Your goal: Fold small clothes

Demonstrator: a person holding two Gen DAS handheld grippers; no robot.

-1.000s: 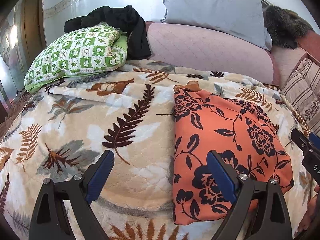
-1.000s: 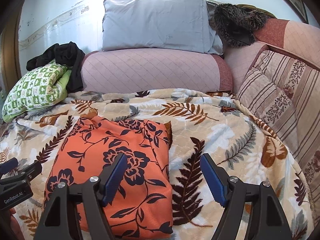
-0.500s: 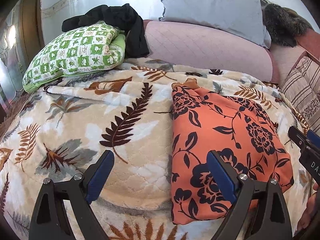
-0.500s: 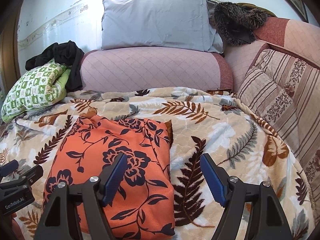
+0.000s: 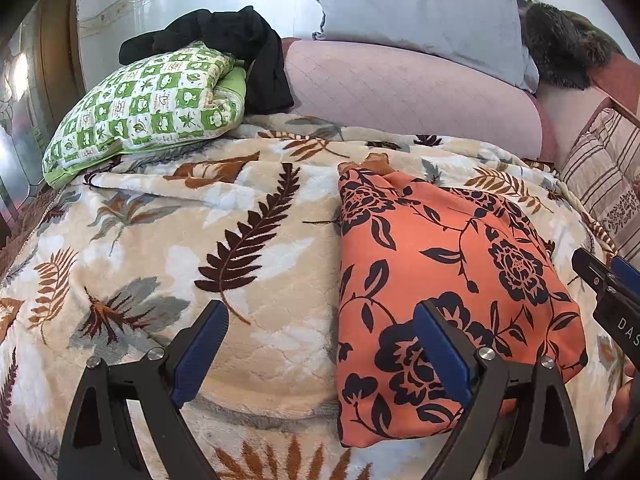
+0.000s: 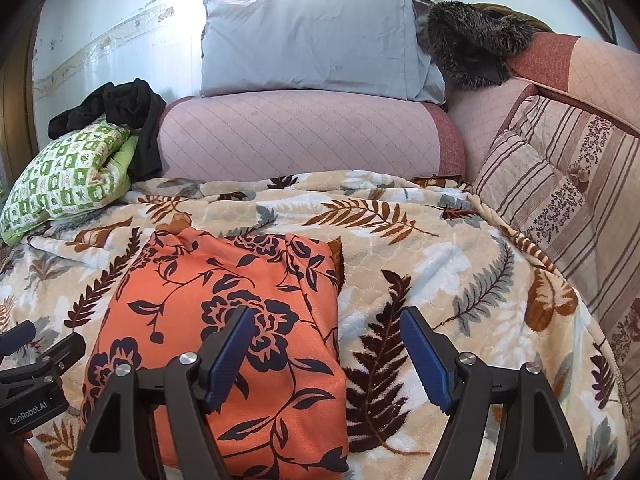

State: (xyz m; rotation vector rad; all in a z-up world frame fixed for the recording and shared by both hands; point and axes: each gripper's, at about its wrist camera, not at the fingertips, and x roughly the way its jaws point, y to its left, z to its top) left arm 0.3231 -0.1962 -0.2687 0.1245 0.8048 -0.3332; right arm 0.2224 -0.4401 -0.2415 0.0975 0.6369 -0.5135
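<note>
Nearest, left gripper (image 5: 320,336) spread wide, empty, above the blanket (image 5: 168,240), right pad over the garment's near-left part, no clear press. Right gripper (image 6: 326,342) likewise released, nothing between the pads, left pad over the garment (image 6: 224,312), right one over bare blanket. Both placed as a second ago; jaws unchanged.

Just beyond, orange floral garment (image 5: 448,280) folded into a neat rectangle, flat on the leaf-print blanket, lying as before. Only a slight shift of framing in the left view.

Farther left, green checked pillow (image 5: 148,100) with black clothes (image 5: 240,48) draped over it. Behind, pink bolster (image 6: 296,140), grey pillow (image 6: 316,36) on top, dark fur piece (image 6: 476,48) to the right. Striped cushion (image 6: 560,184) at right edge.
</note>
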